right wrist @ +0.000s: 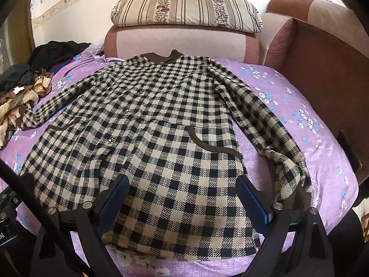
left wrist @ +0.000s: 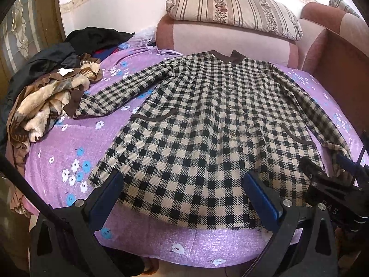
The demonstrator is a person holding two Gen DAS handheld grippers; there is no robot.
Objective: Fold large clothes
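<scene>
Bare bed (left wrist: 76, 138) at 9 o'clock of coat (left wrist: 196, 138), between hem and left sleeve: passable. Clothes pile (left wrist: 46, 101) blocks 10 o'clock, touching sleeve cuff. Sofa arm (right wrist: 180, 43) walls off 12 o'clock at the collar. Wooden panel (right wrist: 322, 87) bounds 3 o'clock; a bare strip lies between it and right sleeve (right wrist: 265, 124). Bed edge at 6 o'clock is open.

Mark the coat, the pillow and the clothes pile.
coat (right wrist: 161, 138): right wrist view, front panel near the pocket.
pillow (right wrist: 184, 9): right wrist view, middle of the striped face.
clothes pile (left wrist: 46, 101): left wrist view, tan fleece.
</scene>
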